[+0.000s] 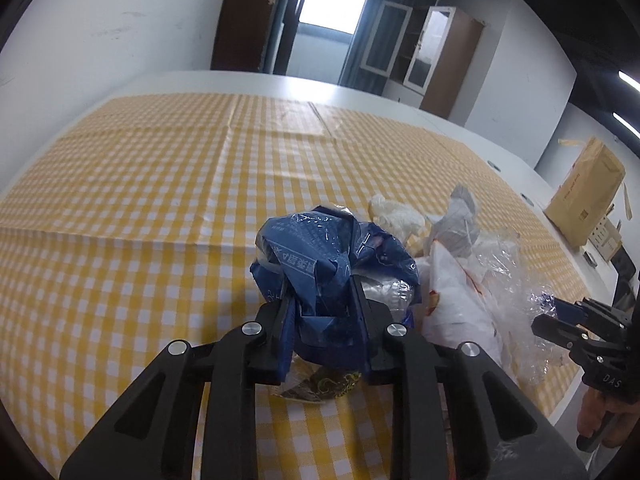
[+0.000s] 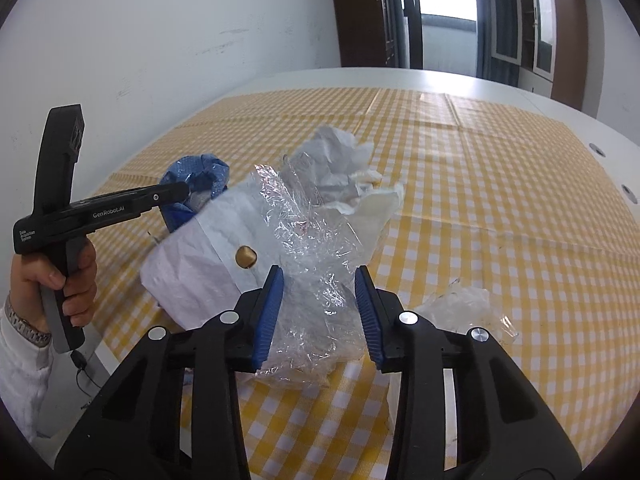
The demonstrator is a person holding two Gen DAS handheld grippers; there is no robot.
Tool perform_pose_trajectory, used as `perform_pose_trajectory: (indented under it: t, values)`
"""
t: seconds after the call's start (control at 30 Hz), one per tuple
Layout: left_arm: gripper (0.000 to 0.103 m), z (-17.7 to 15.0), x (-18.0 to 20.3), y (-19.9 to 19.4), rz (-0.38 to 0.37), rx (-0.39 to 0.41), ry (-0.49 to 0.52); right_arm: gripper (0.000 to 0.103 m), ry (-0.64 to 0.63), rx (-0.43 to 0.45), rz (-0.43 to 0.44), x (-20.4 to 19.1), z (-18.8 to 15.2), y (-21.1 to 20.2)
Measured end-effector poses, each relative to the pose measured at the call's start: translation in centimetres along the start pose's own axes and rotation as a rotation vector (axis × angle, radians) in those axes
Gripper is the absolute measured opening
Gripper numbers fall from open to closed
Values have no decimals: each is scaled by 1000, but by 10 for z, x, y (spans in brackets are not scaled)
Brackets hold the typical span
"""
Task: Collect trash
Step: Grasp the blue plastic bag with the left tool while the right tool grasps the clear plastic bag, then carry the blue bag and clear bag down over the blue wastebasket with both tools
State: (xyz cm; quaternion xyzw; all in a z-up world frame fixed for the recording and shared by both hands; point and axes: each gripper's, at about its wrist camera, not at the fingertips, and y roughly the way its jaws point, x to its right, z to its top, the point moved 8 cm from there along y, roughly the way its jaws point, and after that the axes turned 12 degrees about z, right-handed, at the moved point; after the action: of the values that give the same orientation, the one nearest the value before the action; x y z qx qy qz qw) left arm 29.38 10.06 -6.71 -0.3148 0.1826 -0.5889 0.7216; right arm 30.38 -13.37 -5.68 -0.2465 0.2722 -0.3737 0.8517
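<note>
My left gripper (image 1: pixel 320 292) is shut on a crumpled blue plastic bag (image 1: pixel 320 248), held over the yellow checked tablecloth (image 1: pixel 140 208); it also shows in the right wrist view (image 2: pixel 182 194), with the blue bag (image 2: pixel 200 170) in it. My right gripper (image 2: pixel 320 280) is open, its blue pads either side of crumpled clear plastic film (image 2: pixel 316 240). The film lies on a white paper bag (image 2: pixel 192 264) with a gold spot. Crumpled white paper (image 2: pixel 340 160) sits behind. The right gripper (image 1: pixel 560 316) shows at the left wrist view's right edge.
A small piece of clear film (image 2: pixel 468 308) lies to the right on the cloth. A brown paper bag (image 1: pixel 584 188) stands off the cloth at the table's right. A printed wrapper (image 1: pixel 320 386) lies under the left gripper. White table edge (image 2: pixel 540 96) borders the cloth.
</note>
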Motion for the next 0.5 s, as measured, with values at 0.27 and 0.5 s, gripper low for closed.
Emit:
perform_pose_trajectory:
  t: [0.27,0.5]
  values:
    - [22,5,-19,-40,18,72,-48,34,-21,61,-10,-19,4,-28]
    - [21,-19,-13,-83,-22,114,-56,34,-30,103,-20,-35,-9,-49]
